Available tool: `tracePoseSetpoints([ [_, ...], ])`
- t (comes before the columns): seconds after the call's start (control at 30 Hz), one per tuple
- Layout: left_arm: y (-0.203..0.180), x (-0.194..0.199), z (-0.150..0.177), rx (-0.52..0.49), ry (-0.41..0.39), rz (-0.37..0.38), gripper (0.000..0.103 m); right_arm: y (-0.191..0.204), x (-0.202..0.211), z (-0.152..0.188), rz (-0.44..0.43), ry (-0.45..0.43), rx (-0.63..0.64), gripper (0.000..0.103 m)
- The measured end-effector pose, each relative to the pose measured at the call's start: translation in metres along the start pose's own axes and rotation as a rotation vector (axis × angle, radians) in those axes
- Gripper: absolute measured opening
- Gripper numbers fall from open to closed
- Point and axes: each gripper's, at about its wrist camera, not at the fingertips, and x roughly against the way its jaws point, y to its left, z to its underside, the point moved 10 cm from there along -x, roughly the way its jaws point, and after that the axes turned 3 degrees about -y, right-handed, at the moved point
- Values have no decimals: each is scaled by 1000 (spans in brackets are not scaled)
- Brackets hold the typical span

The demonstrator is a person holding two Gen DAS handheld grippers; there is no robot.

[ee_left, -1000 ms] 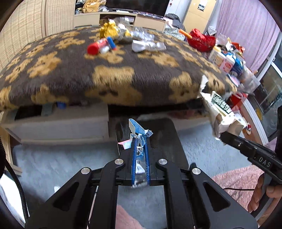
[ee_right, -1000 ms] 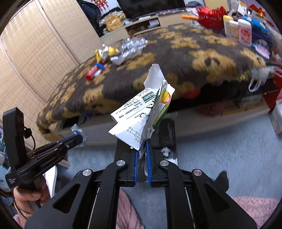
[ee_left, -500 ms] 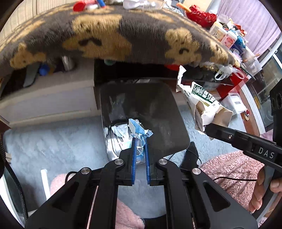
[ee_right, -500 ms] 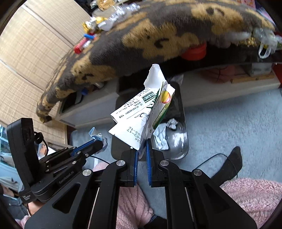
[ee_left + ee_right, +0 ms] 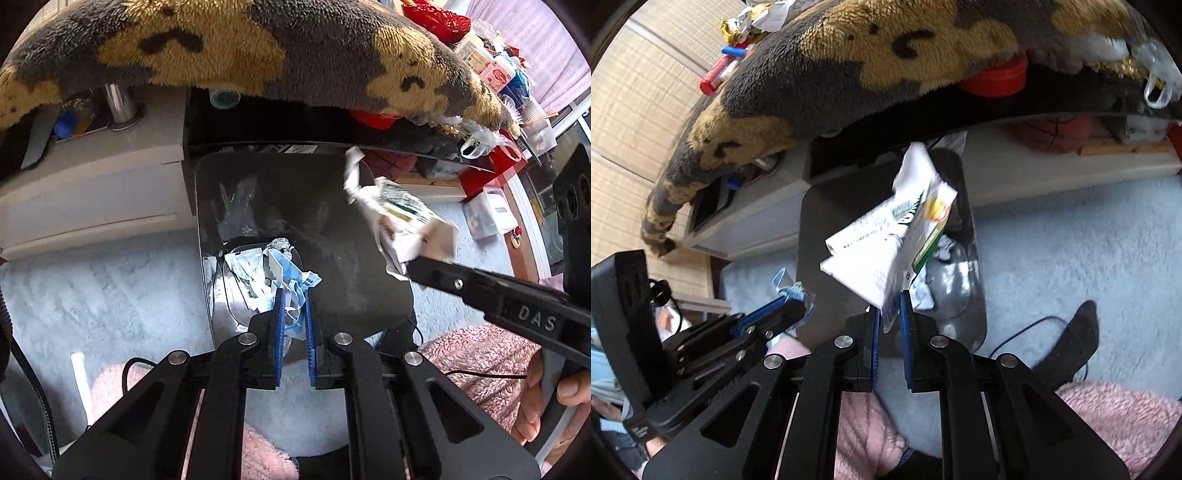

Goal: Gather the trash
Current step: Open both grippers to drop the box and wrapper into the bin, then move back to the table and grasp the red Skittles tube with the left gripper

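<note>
A dark trash bin (image 5: 306,192) stands on the floor below the table edge, with crumpled wrappers (image 5: 245,266) at its bottom. My left gripper (image 5: 293,295) hangs over the bin, jaws slightly parted, with a blue and white wrapper (image 5: 291,275) still between the pads. My right gripper (image 5: 889,299) is over the same bin (image 5: 831,206), jaws slightly parted, with a crushed white carton (image 5: 886,251) between them. The carton (image 5: 402,218) and right gripper also show in the left wrist view.
A brown and tan fleece blanket (image 5: 229,48) covers the table above the bin; more trash (image 5: 738,55) lies on it. A white shelf (image 5: 92,177) sits left of the bin. Pale blue carpet (image 5: 1071,258) surrounds it. My pink-clad legs (image 5: 1126,417) are below.
Both grippers moved down and closer over the bin. Their jaws have widened a little around the wrapper and the carton, and the carton has tilted.
</note>
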Motion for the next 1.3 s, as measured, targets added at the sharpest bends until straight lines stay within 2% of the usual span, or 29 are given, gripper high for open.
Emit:
tracePoseSetpoints([
  [0.13, 4, 0, -6, 10, -6, -7, 19, -1, -1, -13, 38, -28, 9, 16],
  [0.17, 5, 1, -7, 13, -8, -7, 21, -2, 1, -16, 54, -41, 16, 26],
  [0.2, 6, 3, -9, 15, -12, -8, 28, -2, 3, -20, 72, -58, 25, 40],
  [0.23, 6, 4, -10, 13, -16, -13, 35, -2, 5, -23, 81, -73, 30, 46],
  [0.33, 7, 11, -13, 10, -33, -25, 47, -2, 9, -27, 97, -93, 41, 51],
  [0.4, 8, 18, -15, 10, -48, -28, 54, -3, 13, -29, 106, -107, 43, 62],
  [0.6, 5, 41, -24, -5, -91, -42, 72, 3, 32, -40, 123, -165, 40, 82],
  [0.77, 8, 70, -45, -5, -156, -56, 81, 8, 62, -65, 124, -254, 43, 91],
  [0.83, 16, 86, -58, 0, -193, -71, 84, 12, 74, -76, 118, -291, 43, 92],
  [1.0, 36, 113, -86, 11, -255, -102, 85, 20, 101, -118, 99, -392, 38, 97],
  [1.3, 84, 138, -146, 64, -349, -152, 85, 40, 101, -179, 82, -441, 58, 97],
])
